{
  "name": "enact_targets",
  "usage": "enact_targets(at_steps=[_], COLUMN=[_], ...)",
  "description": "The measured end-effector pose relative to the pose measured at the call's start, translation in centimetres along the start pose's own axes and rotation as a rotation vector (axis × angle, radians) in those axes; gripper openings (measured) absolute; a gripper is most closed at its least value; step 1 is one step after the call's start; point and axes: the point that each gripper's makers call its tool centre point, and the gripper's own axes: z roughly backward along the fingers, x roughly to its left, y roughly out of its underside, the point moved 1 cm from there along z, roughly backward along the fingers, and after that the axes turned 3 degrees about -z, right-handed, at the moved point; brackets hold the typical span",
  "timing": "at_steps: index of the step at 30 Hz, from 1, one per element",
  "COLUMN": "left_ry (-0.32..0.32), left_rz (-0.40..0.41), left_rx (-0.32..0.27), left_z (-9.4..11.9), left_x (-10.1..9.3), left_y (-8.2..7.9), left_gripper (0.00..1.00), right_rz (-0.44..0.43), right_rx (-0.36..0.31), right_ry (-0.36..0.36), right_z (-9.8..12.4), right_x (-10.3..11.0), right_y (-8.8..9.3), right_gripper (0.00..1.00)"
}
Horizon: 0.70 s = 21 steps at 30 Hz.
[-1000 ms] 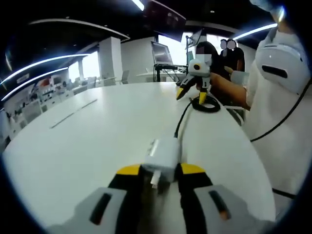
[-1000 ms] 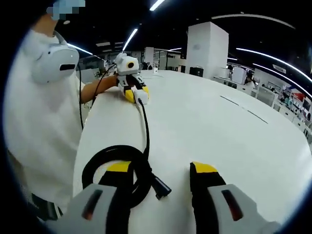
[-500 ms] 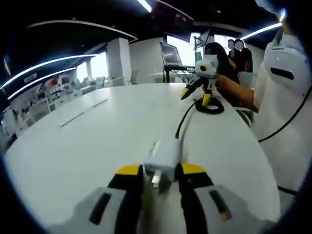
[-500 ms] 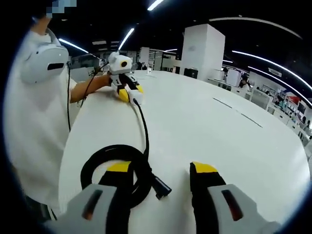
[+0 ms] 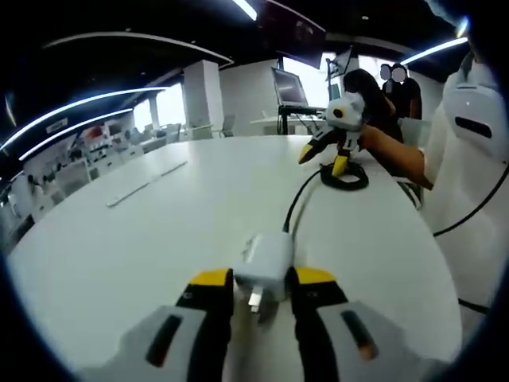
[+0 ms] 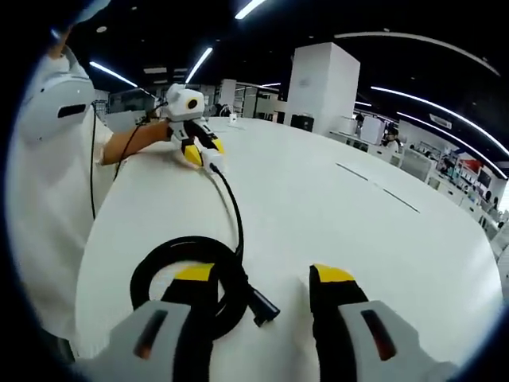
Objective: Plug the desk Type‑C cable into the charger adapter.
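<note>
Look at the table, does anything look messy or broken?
Nothing looks broken or spilled. The left gripper holds the white charger adapter between its jaws, with the black cable plugged into it. The cable's coiled end lies loosely on the white table under the open right gripper. That is just slack.

Left gripper view: low over the tabletop (image 5: pixel 143 239), facing along its own claw (image 5: pixel 256 280) toward the far right claw (image 5: pixel 326 155); charger adapter (image 5: pixel 262 259) close.
Right gripper view: low, facing back along the cable (image 6: pixel 235 219) toward the left claw (image 6: pixel 199 151); cable coil near.
Shared: white tabletop, cable, person's sleeve.
</note>
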Motion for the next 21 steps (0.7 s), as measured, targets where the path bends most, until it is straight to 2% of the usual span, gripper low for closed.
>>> enact_targets(at_steps=[8, 21], left_ry=[-0.019, -0.050], left_rz=[0.003, -0.040], left_rx=[0.011, 0.036], left_z=[-0.3, -0.8], left_x=[0.8, 2.5], left_y=[-0.1, -0.4], left_gripper=[0.28, 0.30], right_rz=[-0.011, -0.021], right_rx=[-0.003, -0.001], right_ry=[0.026, 0.060], right_z=[-0.5, -1.3], right_x=[-1.0, -2.2], right_y=[-0.2, -0.6], right_gripper=[0.47, 0.47])
